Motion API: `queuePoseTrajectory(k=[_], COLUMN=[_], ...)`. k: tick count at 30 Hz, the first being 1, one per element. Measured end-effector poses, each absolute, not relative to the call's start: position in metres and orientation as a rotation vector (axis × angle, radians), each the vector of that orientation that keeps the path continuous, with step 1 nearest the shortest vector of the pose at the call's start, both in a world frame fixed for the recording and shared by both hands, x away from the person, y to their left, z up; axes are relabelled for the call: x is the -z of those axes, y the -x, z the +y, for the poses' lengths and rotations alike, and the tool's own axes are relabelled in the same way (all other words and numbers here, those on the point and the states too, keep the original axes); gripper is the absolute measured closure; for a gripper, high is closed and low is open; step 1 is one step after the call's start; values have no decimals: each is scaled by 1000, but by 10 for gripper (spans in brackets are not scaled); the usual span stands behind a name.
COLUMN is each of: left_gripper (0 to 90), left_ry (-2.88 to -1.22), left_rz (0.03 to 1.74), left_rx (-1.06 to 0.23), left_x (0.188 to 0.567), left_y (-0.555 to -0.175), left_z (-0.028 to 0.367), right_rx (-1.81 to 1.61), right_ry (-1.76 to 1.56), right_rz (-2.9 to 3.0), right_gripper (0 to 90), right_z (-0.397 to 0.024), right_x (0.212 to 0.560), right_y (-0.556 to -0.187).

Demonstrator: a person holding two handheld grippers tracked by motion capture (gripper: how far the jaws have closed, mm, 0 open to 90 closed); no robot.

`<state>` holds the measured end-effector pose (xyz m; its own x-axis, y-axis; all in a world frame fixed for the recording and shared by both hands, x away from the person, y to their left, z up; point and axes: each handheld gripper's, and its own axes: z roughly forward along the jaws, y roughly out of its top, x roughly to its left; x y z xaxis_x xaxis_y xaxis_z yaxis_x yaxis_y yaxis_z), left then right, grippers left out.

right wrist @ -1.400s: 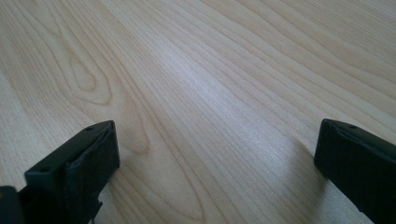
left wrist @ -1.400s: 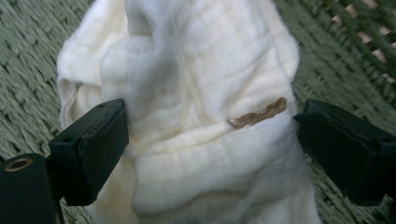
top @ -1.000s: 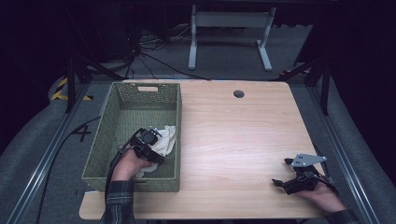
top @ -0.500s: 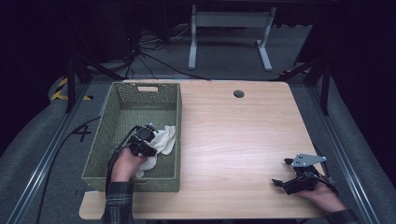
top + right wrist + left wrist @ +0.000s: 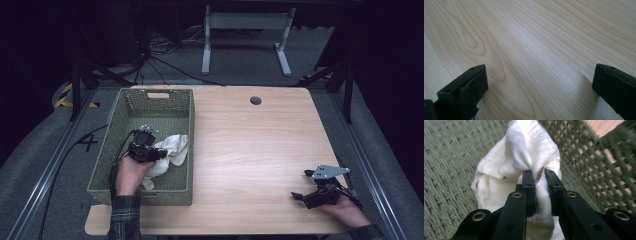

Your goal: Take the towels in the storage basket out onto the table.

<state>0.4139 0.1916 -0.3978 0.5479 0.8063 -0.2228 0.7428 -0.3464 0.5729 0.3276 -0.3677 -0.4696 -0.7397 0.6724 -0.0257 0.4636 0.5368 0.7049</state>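
Observation:
A white cloth [image 5: 176, 147] lies bunched inside the green woven basket [image 5: 151, 91] on the left of the wooden table [image 5: 250, 140]. My left gripper [image 5: 160, 153] is in the basket; its jaws have just closed, and a fold of the cloth [image 5: 524, 147] is pinched between them. In the left gripper view the left gripper [image 5: 539, 173] holds the cloth raised off the basket floor. My right gripper [image 5: 301, 185] rests at the table's front right, open. In the right gripper view the right gripper [image 5: 540, 72] has only bare wood between its jaws.
The basket's right wall [image 5: 584, 162] stands close beside the held cloth. A round cable hole [image 5: 256, 100] is near the table's far edge. Beyond the table stands a grey metal frame [image 5: 245, 30], with cables on the floor.
The left gripper's jaws have shut on the cloth. The left hand has risen and drawn away from the front wall, lifting the cloth. The right gripper has stayed still.

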Motion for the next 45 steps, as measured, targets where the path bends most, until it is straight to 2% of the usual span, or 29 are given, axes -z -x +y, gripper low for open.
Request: queuePoseTrajectory(k=[8,28,45], left_gripper=[808,810,812], left_ry=[-2087,-1868,-1784], left_rz=[1197,1001,835], left_rx=[-173,-345,-313], left_x=[388,328,279], left_y=[-410,-388,-387], left_z=[196,211,203], right_rx=[-1010,-1010,-1011], right_ry=[-943,-943,-945], right_rz=[2486,2485,2483], right_gripper=[3,3,3], right_z=[-368,-368,-367], right_x=[470,470,470], right_y=[-328,-328,-328])
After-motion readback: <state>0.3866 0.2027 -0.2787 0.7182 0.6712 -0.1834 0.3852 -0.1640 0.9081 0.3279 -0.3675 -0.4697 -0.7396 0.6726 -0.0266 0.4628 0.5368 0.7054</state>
